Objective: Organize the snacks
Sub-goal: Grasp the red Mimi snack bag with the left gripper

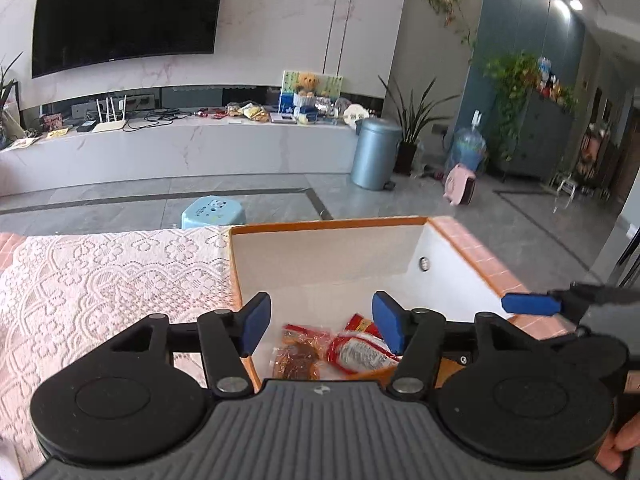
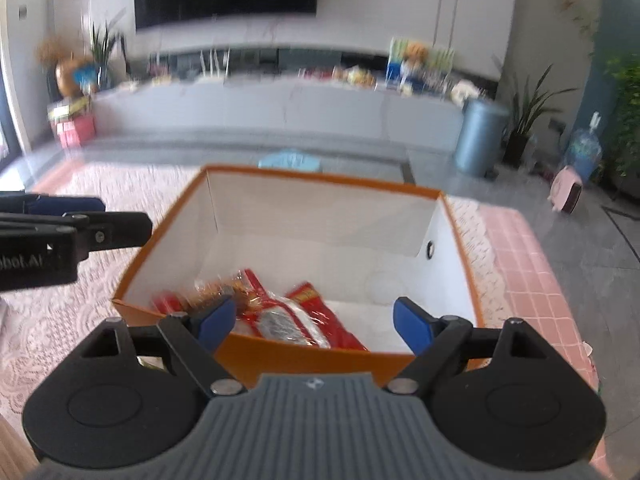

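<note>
Snacks (image 2: 288,312) are lying in the box (image 2: 304,354) while both grippers, left (image 1: 318,326) and right (image 2: 314,322), are hovering wide-fingered and empty, so clearing the rim cleanly matters next.

We see two snack packets (image 2: 280,312) lying side by side in the box (image 2: 452,216), toward its six o'clock wall, on the table (image 2: 100,280).

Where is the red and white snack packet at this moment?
The red and white snack packet lies inside the orange box, at its near left corner, beside a brown snack packet.
</note>
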`<control>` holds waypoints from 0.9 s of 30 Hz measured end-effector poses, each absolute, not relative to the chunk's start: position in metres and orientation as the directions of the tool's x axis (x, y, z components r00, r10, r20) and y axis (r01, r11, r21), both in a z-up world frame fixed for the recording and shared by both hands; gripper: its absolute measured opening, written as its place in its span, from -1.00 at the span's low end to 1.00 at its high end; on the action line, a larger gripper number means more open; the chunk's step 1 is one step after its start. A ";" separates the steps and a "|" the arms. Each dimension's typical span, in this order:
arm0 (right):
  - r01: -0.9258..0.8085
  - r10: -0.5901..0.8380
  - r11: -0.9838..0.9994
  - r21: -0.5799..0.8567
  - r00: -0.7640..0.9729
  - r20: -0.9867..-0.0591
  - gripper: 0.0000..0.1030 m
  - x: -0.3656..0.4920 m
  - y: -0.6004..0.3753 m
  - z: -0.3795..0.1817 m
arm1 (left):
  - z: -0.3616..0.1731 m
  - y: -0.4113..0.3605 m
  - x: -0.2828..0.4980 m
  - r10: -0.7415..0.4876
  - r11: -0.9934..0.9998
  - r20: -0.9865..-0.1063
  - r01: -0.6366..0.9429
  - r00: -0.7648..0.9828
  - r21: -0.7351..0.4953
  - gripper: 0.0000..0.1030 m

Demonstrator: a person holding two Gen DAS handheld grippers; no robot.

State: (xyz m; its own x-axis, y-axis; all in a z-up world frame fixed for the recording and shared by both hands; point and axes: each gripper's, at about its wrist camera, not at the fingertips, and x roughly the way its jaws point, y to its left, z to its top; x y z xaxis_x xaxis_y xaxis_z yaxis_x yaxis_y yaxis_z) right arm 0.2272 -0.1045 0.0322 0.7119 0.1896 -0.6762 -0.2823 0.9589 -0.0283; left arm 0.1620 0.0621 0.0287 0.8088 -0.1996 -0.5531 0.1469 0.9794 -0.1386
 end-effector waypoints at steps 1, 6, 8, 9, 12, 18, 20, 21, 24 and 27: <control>-0.275 0.199 0.961 -0.013 0.727 -0.657 0.69 0.219 -0.108 0.033 | 0.030 0.062 0.158 -0.204 0.978 -0.549 0.148 0.811 -0.145 0.39; -0.233 0.218 0.971 0.053 0.776 -0.592 0.69 0.177 -0.125 0.035 | 0.035 0.063 0.125 -0.225 0.971 -0.531 0.146 0.817 -0.188 0.56; -0.219 0.219 0.973 0.069 0.787 -0.576 0.77 0.162 -0.129 0.035 | 0.031 0.063 0.114 -0.229 0.970 -0.544 0.141 0.807 -0.199 0.56; -0.213 0.219 0.974 0.078 0.791 -0.571 0.84 0.155 -0.131 0.035 | 0.028 0.063 0.110 -0.229 0.970 -0.554 0.138 0.800 -0.202 0.57; -0.190 0.225 0.974 0.121 0.794 -0.565 0.84 0.134 -0.138 0.028 | 0.021 0.064 0.098 -0.223 0.972 -0.579 0.133 0.785 -0.194 0.61; -0.149 0.217 0.976 0.160 0.743 -0.633 0.84 0.109 -0.146 -0.002 | 0.000 0.068 0.081 -0.239 0.969 -0.647 0.133 0.724 -0.209 0.67; -0.149 0.224 0.974 0.169 0.725 -0.652 0.82 0.102 -0.145 -0.011 | -0.008 0.068 0.077 -0.252 0.967 -0.670 0.150 0.699 -0.207 0.67; -0.158 0.236 0.971 0.177 0.716 -0.657 0.82 0.099 -0.145 -0.014 | -0.012 0.067 0.074 -0.255 0.966 -0.679 0.161 0.688 -0.200 0.67; -0.185 0.250 0.968 0.169 0.700 -0.669 0.82 0.092 -0.143 -0.022 | -0.025 0.065 0.067 -0.252 0.968 -0.712 0.186 0.656 -0.171 0.67; -0.194 0.219 0.974 0.114 0.706 -0.673 0.82 0.083 -0.140 -0.031 | -0.037 0.066 0.068 -0.245 0.969 -0.751 0.188 0.613 -0.162 0.67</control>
State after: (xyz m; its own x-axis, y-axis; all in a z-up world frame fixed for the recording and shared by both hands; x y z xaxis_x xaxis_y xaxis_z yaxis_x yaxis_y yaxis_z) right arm 0.0835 -0.1400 -0.0314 0.7063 0.2189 -0.6732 -0.1935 0.9745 0.1139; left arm 0.0680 0.0657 -0.0373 0.6133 -0.2446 -0.7511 0.1878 0.9687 -0.1621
